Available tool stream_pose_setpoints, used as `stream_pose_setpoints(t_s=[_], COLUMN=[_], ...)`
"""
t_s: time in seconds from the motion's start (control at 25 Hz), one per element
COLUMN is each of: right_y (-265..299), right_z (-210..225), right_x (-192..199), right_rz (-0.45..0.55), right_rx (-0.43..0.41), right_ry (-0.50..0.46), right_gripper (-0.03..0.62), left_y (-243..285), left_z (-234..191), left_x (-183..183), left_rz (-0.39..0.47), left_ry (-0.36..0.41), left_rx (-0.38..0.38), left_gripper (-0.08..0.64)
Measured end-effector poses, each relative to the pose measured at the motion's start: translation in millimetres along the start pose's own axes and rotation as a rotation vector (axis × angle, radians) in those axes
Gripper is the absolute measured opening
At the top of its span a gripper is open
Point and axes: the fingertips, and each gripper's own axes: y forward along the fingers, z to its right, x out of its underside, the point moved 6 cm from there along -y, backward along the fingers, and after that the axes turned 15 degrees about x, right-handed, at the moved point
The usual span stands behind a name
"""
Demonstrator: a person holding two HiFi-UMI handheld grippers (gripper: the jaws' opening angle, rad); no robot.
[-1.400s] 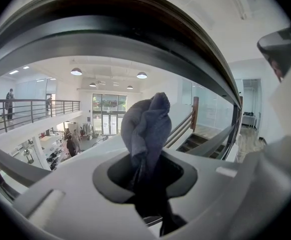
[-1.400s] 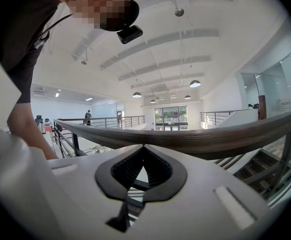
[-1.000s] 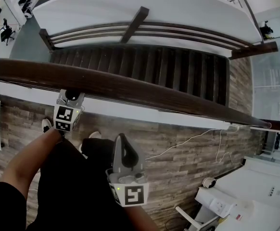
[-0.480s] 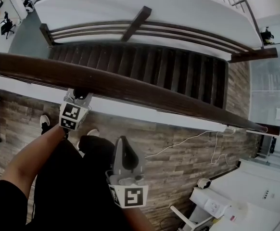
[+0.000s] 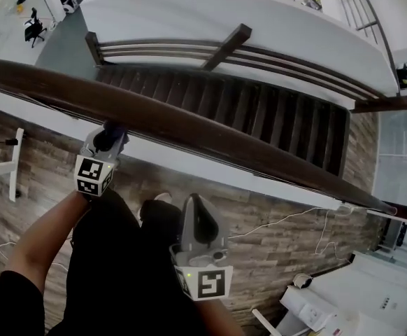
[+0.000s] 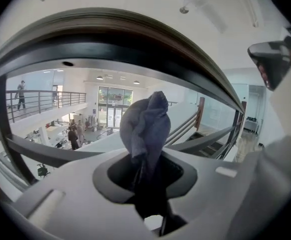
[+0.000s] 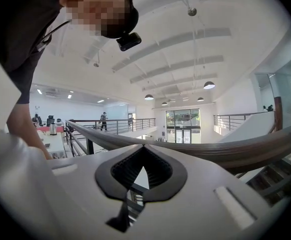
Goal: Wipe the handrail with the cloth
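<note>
A long dark wooden handrail [image 5: 189, 128] crosses the head view from upper left to lower right. My left gripper [image 5: 107, 138] is shut on a bunched blue-grey cloth [image 6: 146, 126], its tip right under the near edge of the rail. In the left gripper view the handrail [image 6: 135, 49] arches just above the cloth. My right gripper [image 5: 198, 219] is shut and holds nothing, held low in front of the person's body, well short of the rail. The handrail [image 7: 210, 151] runs across behind its jaws in the right gripper view.
Beyond the rail a dark staircase [image 5: 259, 110] drops to a lower floor, with a second handrail [image 5: 259, 54] on its far side. A white ledge [image 5: 210, 170] runs under the near rail. White cables [image 5: 287, 215] lie on the wood floor at right.
The left gripper with the cloth has moved up closer under the handrail. The head view has shifted, so the rail and stairs sit further right. The right gripper stays low.
</note>
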Motion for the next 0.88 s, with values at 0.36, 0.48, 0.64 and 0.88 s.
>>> stream_pose_setpoints(t_s=[0.36,0.48,0.64,0.88], right_y=[39,49,62,80], right_z=[-113,-139,-164,-186], right_x=[10,20,38,58], right_rz=[0.011,0.005,-0.013,-0.067], right_rx=[-0.136,-0.143,-0.143,-0.161], right_ry=[0.002,-0.025,-0.035,-0.044], right_gripper=[0.002,0.002,0.002,0.002], left_y=[-100,-114,-119,-112], left_z=[-130,-159,-189,-219], left_x=[28,43,72,106], left_rz=[-0.030,-0.021,-0.015,-0.029], left_ry=[0.007,-0.005,-0.001,0.022], left_rx=[-0.191,-0.207,-0.209,-0.216], left_gripper=[0.086,0.086,0.086,0.086])
